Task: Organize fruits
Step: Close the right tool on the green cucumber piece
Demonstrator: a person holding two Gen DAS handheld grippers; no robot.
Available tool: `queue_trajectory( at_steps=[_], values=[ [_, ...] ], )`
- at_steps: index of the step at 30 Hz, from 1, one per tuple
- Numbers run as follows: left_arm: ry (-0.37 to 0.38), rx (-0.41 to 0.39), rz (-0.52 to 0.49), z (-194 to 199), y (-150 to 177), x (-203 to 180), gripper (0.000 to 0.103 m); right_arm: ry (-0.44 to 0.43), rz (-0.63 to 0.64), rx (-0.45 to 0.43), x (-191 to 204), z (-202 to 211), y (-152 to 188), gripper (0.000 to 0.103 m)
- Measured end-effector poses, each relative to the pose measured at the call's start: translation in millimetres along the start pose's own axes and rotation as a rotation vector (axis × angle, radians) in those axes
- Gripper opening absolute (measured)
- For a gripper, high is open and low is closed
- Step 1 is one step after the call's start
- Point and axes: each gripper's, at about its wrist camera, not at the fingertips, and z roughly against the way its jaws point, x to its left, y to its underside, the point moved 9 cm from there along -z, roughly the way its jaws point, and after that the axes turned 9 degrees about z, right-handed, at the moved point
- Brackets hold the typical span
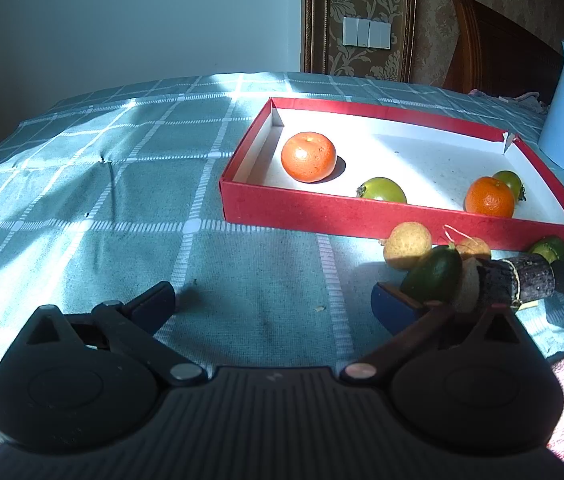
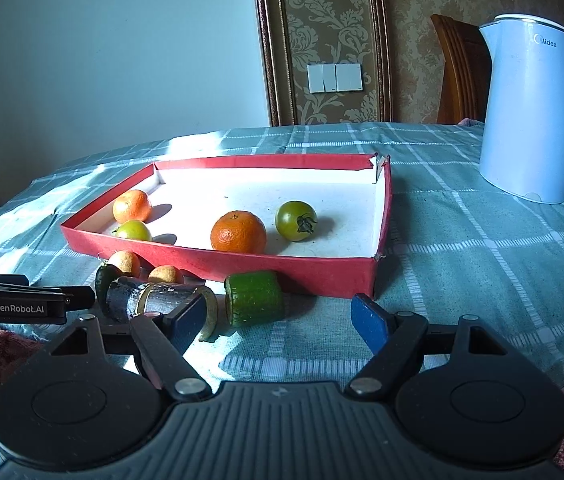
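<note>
Green chunky cucumber-like cylinder [image 2: 255, 298] sat on the tablecloth just outside the shallow red cardboard tray [image 2: 321, 276] — dead ahead of the right gripper [image 2: 282, 320], jaws spread, nothing held — left gripper [image 1: 274, 300] released too.

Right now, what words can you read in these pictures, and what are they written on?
"GenRobot.AI" on the side of the left gripper, seen in the right wrist view.
"Midea" near the top of the pale blue kettle; its first letter is a round logo, partly washed out.
The wall switches show no readable text.
The red box shows no text.
</note>
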Motion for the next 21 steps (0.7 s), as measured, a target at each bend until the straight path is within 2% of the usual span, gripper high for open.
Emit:
queue_trajectory(
  at_steps=[4,7,9,11,19,21],
  values=[
    [0.000,0.000,0.000,-0.1,0.0,0.0,0.103,0.027,0.009,0.004,2.8,-3.9,-2.3,0.079],
    [0.000,0.000,0.000,-0.1,0.0,0.0,0.103,0.023,0.026,0.012,7.5,-6.0,-2.6,0.068],
    [0.000,0.000,0.000,-0.1,0.0,0.0,0.103,0.013,0.033,0.024,11.4,-8.8,-2.2,0.056],
    [0.000,0.000,0.000,-0.1,0.0,0.1,0.103,0.006,0.030,0.032,13.5,-11.1,-2.1,0.052],
    [0.000,0.000,0.000,-0.1,0.0,0.0,0.103,0.019,0.024,0.054,13.6,-19.1,-2.1,0.050],
    [0.000,0.000,0.000,-0.1,0.0,0.1,0.103,0.013,0.029,0.058,15.4,-20.9,-2.4,0.040]
  ],
)
